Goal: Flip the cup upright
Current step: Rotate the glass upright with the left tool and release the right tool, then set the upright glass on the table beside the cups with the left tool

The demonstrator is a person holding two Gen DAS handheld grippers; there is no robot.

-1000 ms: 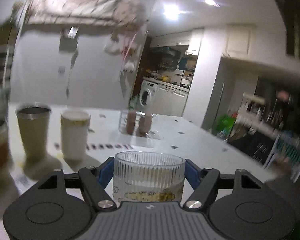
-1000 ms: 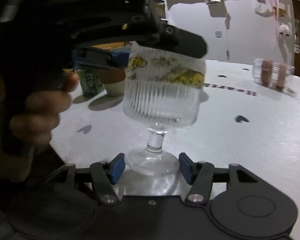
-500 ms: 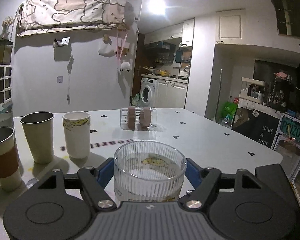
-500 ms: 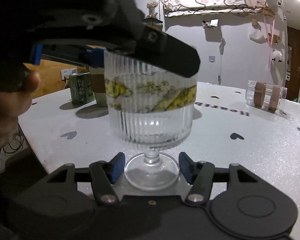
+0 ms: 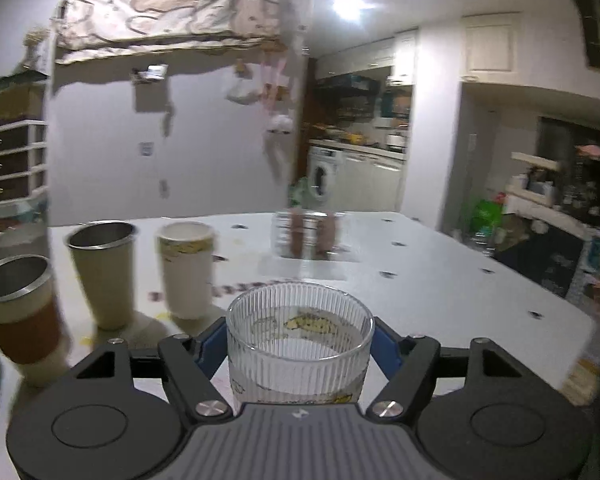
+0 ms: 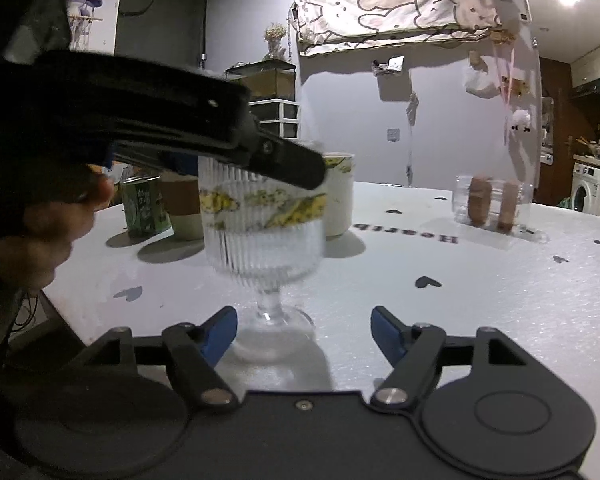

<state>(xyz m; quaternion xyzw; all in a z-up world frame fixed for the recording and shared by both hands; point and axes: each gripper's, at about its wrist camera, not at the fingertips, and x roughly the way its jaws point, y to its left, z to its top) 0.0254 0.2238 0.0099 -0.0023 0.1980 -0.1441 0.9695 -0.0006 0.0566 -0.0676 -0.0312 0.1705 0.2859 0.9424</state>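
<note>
While the left gripper [image 5: 299,344] reaches in level from the left of the right view, clamped on the glass's [image 6: 262,220] ribbed bowl, the right gripper [image 6: 304,330] sits low, spread wide, clear of its foot. Stem vertical, mouth up, bottom centre on the table [image 6: 480,292].
</note>
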